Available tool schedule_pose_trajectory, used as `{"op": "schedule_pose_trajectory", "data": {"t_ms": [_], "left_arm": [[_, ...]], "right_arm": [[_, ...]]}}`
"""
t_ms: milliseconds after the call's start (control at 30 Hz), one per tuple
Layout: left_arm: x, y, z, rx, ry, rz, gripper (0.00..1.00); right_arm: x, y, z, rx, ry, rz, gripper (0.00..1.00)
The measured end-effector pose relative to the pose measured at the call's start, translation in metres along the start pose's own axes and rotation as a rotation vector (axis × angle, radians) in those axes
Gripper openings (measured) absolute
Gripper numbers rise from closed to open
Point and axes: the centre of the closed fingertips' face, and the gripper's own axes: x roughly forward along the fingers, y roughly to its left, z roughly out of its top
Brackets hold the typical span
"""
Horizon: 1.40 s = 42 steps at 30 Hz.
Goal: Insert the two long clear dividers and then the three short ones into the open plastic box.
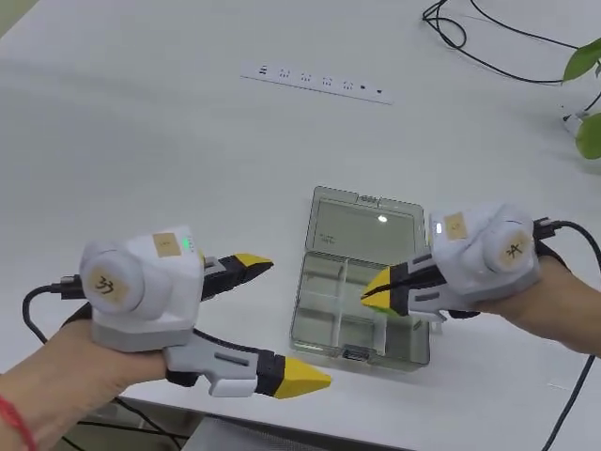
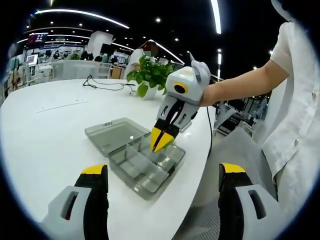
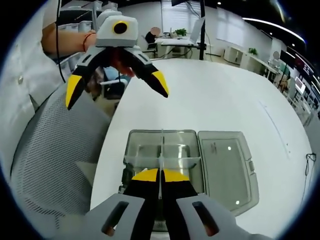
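Note:
The clear plastic box (image 1: 324, 324) lies open on the white table, its lid (image 1: 362, 225) flat behind it. Clear dividers stand crossed inside the box (image 3: 145, 147). My right gripper (image 1: 374, 287) hangs over the box's right half, jaws pressed together on a thin clear divider (image 3: 161, 150) that runs from its tips into the box. From the left gripper view, the right gripper (image 2: 156, 142) dips its yellow tips to the box (image 2: 140, 170) rim. My left gripper (image 1: 286, 321) is wide open beside the box's left side, holding nothing. The left gripper (image 3: 117, 90) faces the right one.
A white power strip (image 1: 315, 80) lies at the far side of the table, black cables (image 1: 470, 38) and a green plant (image 1: 587, 94) at the far right. The table's near edge runs just under both grippers. A grey mesh chair (image 3: 55, 165) stands off the table.

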Motion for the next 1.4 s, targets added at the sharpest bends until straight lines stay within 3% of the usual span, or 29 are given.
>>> {"op": "schedule_pose_trajectory", "data": {"t_ms": [333, 767, 1100, 1400], "left_arm": [[-0.001, 0.001, 0.000, -0.004, -0.009, 0.002, 0.93], [-0.003, 0.002, 0.000, 0.001, -0.005, 0.003, 0.93], [-0.006, 0.001, 0.001, 0.010, -0.002, 0.006, 0.94], [-0.010, 0.005, -0.001, 0.012, 0.002, 0.017, 0.95]], "right_arm": [[0.011, 0.000, -0.010, -0.034, 0.101, 0.005, 0.02], [0.012, 0.000, -0.013, -0.029, 0.132, -0.008, 0.02], [0.006, 0.000, -0.007, 0.001, 0.094, -0.037, 0.10], [-0.020, -0.007, 0.010, 0.097, -0.024, -0.087, 0.19]]}}
